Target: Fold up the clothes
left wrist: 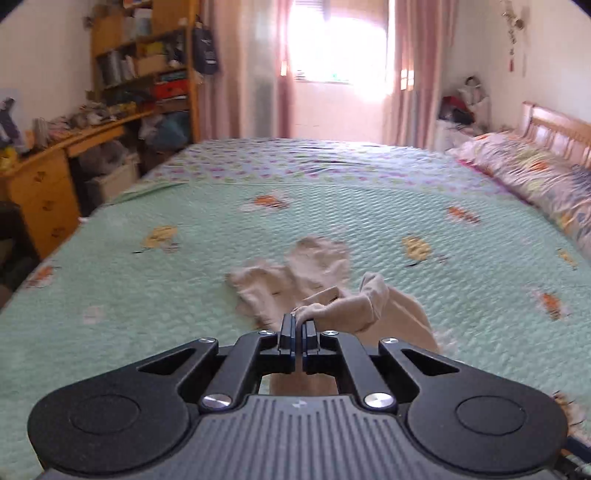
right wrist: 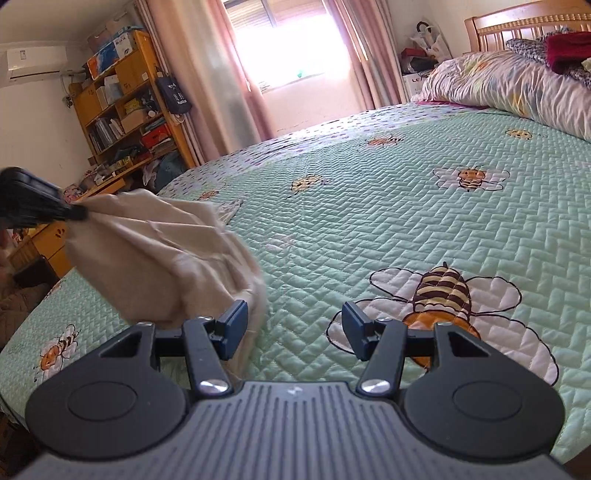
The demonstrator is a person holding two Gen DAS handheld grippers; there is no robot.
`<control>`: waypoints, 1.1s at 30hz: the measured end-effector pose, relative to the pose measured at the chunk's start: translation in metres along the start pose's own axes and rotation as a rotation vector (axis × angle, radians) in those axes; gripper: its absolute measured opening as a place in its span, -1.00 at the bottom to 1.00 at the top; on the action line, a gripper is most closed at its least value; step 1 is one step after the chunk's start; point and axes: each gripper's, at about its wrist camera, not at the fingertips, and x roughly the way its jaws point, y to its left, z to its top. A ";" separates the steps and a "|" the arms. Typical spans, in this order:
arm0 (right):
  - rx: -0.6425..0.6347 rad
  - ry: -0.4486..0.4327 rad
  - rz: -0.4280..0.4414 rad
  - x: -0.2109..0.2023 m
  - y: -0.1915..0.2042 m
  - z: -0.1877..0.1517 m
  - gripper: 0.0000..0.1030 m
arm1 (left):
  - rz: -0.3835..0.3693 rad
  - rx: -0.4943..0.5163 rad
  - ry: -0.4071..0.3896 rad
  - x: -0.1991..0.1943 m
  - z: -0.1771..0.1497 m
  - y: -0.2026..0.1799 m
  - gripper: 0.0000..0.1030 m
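A beige garment (left wrist: 295, 280) lies crumpled on the green bee-patterned bedspread (left wrist: 147, 280). My left gripper (left wrist: 298, 320) is shut on a fold of its edge and holds that part lifted off the bed. In the right wrist view the same beige garment (right wrist: 155, 251) hangs stretched from the left gripper (right wrist: 75, 212) at the far left. My right gripper (right wrist: 293, 321) stands open low over the bedspread (right wrist: 406, 206), nothing between its fingers; its left fingertip (right wrist: 233, 325) is close against the hanging cloth.
A folded quilt and pillows (right wrist: 509, 85) lie along the wooden headboard (right wrist: 517, 26) at the right. A cluttered wooden desk (left wrist: 44, 177) and bookshelf (right wrist: 125, 107) stand left of the bed. Pink curtains (left wrist: 417, 70) frame a bright window beyond.
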 end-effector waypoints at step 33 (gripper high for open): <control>-0.426 0.113 0.359 0.138 0.125 0.047 -0.98 | -0.073 -0.230 0.322 0.024 -0.093 0.106 -0.36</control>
